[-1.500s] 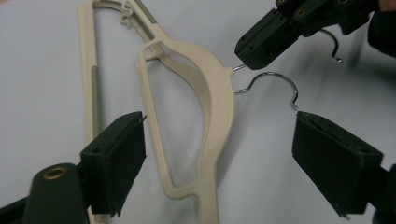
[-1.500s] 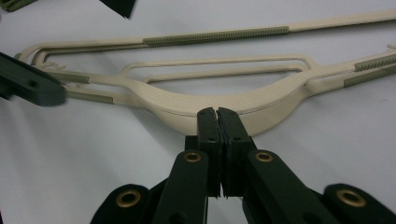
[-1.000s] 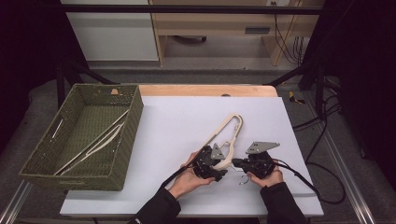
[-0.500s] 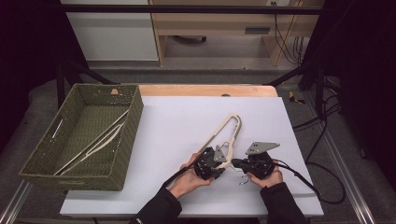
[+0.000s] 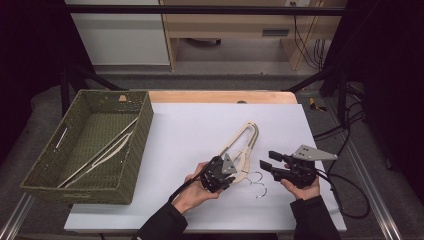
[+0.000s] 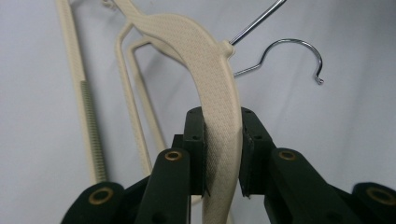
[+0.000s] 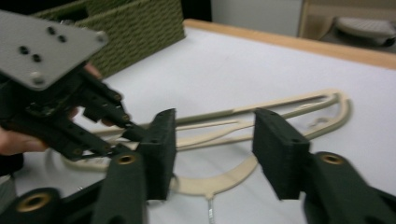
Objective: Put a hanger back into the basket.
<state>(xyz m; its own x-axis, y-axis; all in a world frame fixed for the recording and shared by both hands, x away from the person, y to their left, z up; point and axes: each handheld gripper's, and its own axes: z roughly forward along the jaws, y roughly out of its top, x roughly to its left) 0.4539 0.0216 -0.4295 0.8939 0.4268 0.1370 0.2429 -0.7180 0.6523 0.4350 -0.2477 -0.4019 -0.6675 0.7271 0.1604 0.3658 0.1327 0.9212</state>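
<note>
Left gripper (image 6: 223, 154) jaws clamped on top cream hanger (image 6: 210, 79), on white surface (image 5: 190, 130) right of wicker basket (image 5: 135, 150). Right gripper (image 7: 212, 154) jaws just opened, hold nothing, beside the hanger.

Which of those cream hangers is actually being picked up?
On the white table, right of the green woven basket, two cream plastic hangers lie stacked. It's the top one: the left gripper pinches its curved arm, lifting it off its neighbour.
</note>
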